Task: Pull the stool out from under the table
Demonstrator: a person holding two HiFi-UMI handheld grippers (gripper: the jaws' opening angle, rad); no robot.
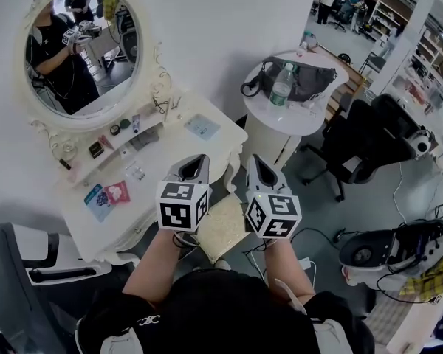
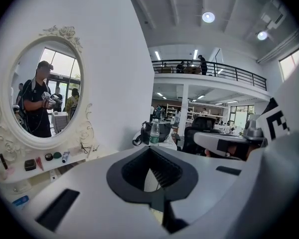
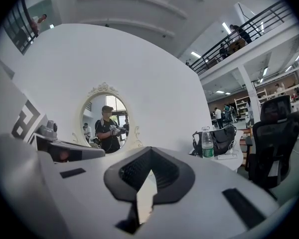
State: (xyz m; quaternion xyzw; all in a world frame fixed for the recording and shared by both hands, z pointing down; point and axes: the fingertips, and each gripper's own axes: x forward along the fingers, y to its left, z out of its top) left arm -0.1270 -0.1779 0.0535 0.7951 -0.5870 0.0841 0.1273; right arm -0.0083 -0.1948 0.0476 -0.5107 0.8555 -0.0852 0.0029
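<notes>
The stool (image 1: 223,229) has a cream cushion and stands at the front right corner of the white dressing table (image 1: 170,150), partly tucked under it. The grippers and my arms hide much of it. My left gripper (image 1: 198,159) hovers above the table's front edge, just left of the stool, shut and holding nothing. My right gripper (image 1: 256,159) hovers beside it, over the stool's right side, also shut and empty. In the left gripper view the left gripper (image 2: 150,150) points toward the oval mirror (image 2: 42,96) and the wall. In the right gripper view the right gripper (image 3: 150,150) points the same way.
A round white side table (image 1: 310,108) carries a black bag and a water bottle (image 1: 281,85). A black office chair (image 1: 371,137) stands to the right, a grey chair (image 1: 15,271) at lower left. Small toiletries lie on the dressing table. Cables and a white machine (image 1: 387,243) lie on the floor.
</notes>
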